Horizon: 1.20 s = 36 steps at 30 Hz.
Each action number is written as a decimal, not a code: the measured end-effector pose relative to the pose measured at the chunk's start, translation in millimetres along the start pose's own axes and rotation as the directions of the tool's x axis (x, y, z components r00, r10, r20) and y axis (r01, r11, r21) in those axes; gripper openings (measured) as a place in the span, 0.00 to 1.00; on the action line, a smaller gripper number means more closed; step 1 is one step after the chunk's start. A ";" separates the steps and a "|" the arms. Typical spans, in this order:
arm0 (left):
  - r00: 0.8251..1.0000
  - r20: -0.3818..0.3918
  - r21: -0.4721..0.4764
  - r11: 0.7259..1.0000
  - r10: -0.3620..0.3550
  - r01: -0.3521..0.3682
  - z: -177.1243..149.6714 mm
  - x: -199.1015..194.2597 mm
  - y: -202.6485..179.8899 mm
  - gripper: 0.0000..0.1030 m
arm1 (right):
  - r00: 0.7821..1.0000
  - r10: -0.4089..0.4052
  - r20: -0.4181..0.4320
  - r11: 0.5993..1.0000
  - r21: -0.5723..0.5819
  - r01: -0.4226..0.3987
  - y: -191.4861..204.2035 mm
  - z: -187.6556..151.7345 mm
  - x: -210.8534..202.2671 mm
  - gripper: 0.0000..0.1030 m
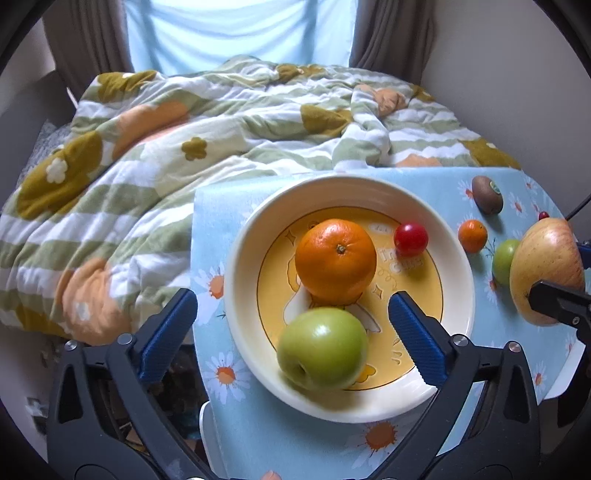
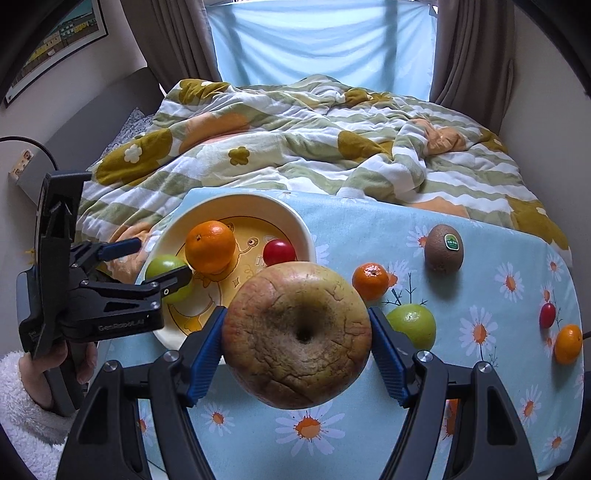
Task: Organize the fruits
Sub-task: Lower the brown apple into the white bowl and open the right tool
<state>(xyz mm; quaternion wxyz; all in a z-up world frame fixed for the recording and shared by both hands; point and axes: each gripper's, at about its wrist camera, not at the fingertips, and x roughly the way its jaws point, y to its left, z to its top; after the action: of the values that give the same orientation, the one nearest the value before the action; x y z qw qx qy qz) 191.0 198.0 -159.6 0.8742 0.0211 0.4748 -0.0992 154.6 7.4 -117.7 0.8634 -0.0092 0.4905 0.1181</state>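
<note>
While clamped in right gripper (image 2: pixel 297 341), apple (image 2: pixel 295 334).

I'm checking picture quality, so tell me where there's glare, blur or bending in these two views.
Left wrist view: window blown out pale, green apple in the bowl slightly soft, edges bent by fisheye. Right wrist view: big apple sharp, its front shaded against the backlight; dark lens corners.
</note>
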 end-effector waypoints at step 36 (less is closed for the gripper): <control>0.994 -0.093 -0.132 0.989 0.053 -0.065 -62.3 -34.3 -30.9 1.00 | 0.983 0.165 -0.083 0.958 -0.225 -0.180 25.8 18.5 62.7 0.68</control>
<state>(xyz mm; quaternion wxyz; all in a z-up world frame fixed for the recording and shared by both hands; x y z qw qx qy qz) 115.5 181.2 -163.4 0.8542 -0.0195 0.5181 -0.0397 195.5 47.1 -158.7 0.8269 -0.0708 0.4992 0.2490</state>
